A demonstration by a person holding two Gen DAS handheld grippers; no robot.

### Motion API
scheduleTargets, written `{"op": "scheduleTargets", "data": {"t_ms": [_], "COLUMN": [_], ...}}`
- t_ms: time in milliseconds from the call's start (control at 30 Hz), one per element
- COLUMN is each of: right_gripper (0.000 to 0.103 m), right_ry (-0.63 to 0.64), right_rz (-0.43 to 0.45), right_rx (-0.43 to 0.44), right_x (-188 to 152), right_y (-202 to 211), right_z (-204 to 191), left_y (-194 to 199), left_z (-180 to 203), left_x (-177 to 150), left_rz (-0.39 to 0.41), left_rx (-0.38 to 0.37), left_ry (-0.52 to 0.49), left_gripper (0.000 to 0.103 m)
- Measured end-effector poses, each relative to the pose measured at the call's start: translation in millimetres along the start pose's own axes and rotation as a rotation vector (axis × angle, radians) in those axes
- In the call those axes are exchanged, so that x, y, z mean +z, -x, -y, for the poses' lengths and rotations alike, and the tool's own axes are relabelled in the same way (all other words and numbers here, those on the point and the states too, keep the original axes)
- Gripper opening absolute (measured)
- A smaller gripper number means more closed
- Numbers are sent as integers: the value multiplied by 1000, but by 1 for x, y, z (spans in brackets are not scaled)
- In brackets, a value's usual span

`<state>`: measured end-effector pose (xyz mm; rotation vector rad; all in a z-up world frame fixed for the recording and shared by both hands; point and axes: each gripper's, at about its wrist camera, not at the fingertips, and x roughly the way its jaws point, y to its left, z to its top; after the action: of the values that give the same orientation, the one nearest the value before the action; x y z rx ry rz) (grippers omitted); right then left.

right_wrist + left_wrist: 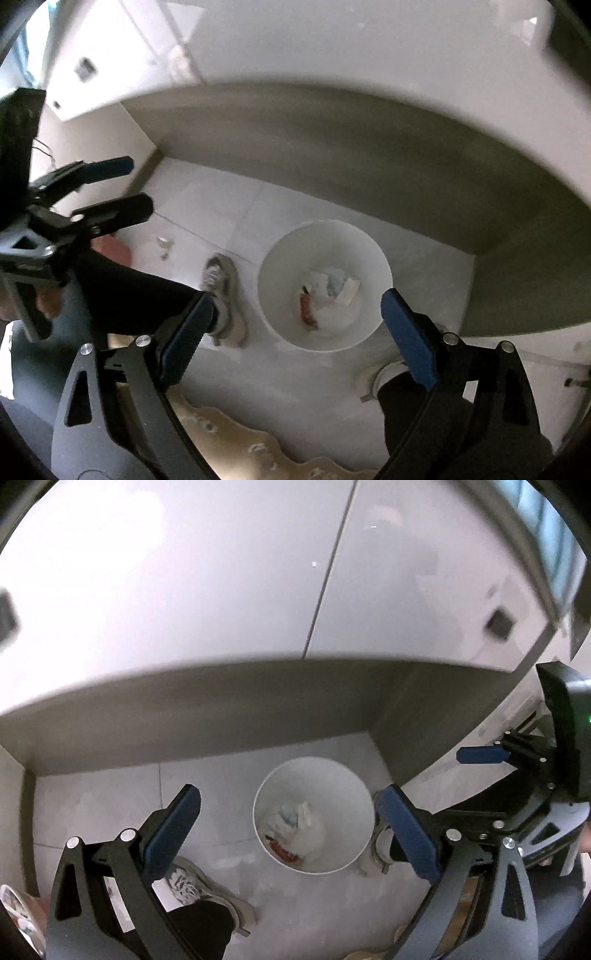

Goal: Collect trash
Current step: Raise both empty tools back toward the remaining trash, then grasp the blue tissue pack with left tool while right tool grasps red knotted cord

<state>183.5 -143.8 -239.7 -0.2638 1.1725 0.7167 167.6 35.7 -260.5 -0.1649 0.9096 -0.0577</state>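
1. The left gripper (288,834) hangs above the floor with its blue-padded fingers (173,830) spread wide apart and nothing between them, filling the lower corners of the left wrist view.
2. The right gripper (295,328) is likewise spread wide and empty, its blue pads (406,336) framing the lower centre of the right wrist view.
3. Each tool shows in the other's camera: the right gripper sits at the right edge of the left wrist view, the left gripper at the left edge of the right wrist view, fingers parted in both.
4. A white round trash bin (354,786) (373,254) stands on the floor below, seen from above between the fingers of each gripper, at lower centre of both frames.
5. Crumpled trash (291,819) (332,291) lies at the bottom of the bin: white paper, a pale blue piece and a red item.
6. A grey sneaker (192,882) (225,291) on the person's foot stands just left of the bin; a second shoe (384,373) shows at the bin's lower right.
7. The light tiled floor (110,794) (221,206) runs under a white countertop (184,590) (369,44), which fills the upper half of both frames, its shadowed underside a grey band above the bin.
8. Small scraps (164,245) lie on the tiles at centre left of the right wrist view, well apart from the bin.
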Motion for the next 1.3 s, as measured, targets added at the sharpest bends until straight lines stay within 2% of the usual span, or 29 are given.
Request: {"op": "scheduleTargets", "data": {"t_ms": [167,300,433,533,633,700,833,967,1033,1167,1200,1233,1300], "right_gripper": [93,97,97,97,98,98,98,98,98,98,98,98,97], "right_ry": [52,74,96,110,88,77,42,48,40,20,19,22,34], "right_rz": [187,379,508,565,571,568,544,531,518,485,482,481,487], "right_rx": [-23,-48,-102,-145,-193,-192,-196,-206,-208,-213,-211,-206,-198], "right_x": [8,29,59,93,124,145,181,208,223,245,250,255,262], "right_y": [98,184,236,257,268,269,253,236,224,204,202,199,195], "right_z": [-27,-34,-33,-25,-14,-1,16,28,39,54,57,59,59], "left_y": [71,126,159,168,170,161,142,102,84,47,37,32,26], "left_z": [13,23,30,34,34,31,26,11,9,1,-1,-2,-4], "left_x": [15,45,82,118,156,183,237,285,291,309,312,313,313], "left_rz": [118,224,302,345,360,369,346,266,231,153,96,63,27], "left_rx": [17,37,65,105,147,191,213,141,131,198,186,165,136], "left_ry": [-14,-23,-48,-70,-86,-84,-82,-49,-43,-44,-39,-37,-31], "left_gripper": [97,97,97,97,97,97,97,97,97,96,95,87,79]}}
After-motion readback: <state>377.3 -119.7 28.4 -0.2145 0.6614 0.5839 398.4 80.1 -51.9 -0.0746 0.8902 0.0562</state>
